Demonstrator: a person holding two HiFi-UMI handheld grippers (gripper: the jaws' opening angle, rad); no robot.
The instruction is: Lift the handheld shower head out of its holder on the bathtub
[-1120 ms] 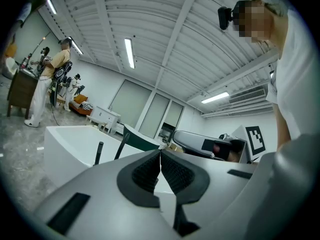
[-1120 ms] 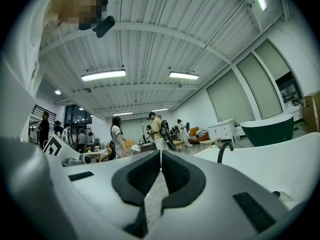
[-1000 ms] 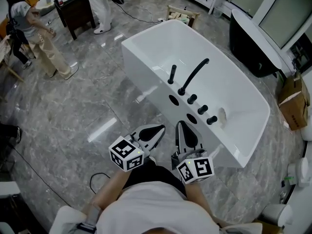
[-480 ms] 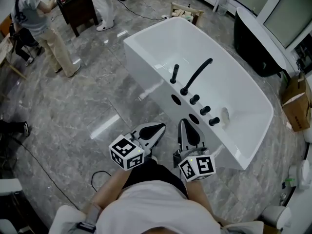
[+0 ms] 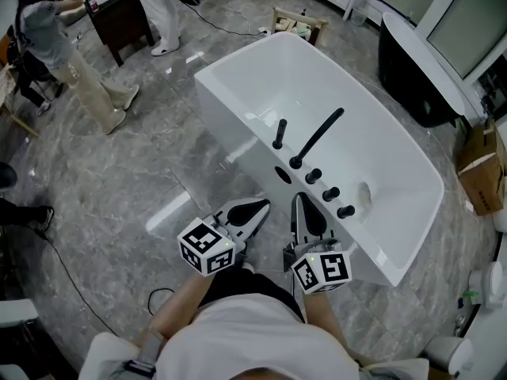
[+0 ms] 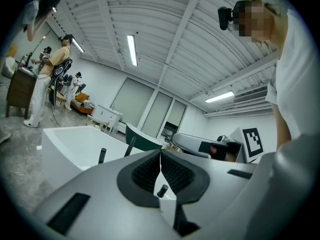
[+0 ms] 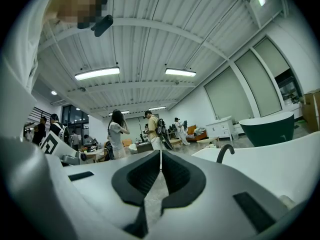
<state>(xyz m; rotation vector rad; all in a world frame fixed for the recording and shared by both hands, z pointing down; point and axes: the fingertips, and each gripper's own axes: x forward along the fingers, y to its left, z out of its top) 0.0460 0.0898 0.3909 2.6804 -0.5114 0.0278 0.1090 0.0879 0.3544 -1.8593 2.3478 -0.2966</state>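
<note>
Left gripper (image 5: 255,209) jaws closed, nothing held, beside the tub's (image 5: 238,77) near side. Shower head (image 5: 279,133): slim black stick, upright in its holder on the tub's near rim, left of the curved spout (image 5: 317,137). Right gripper (image 5: 301,206) likewise closed and empty.

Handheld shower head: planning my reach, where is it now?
The handheld shower head stands upright on the near rim of the white bathtub, head view centre, just left of the curved spout.
</note>
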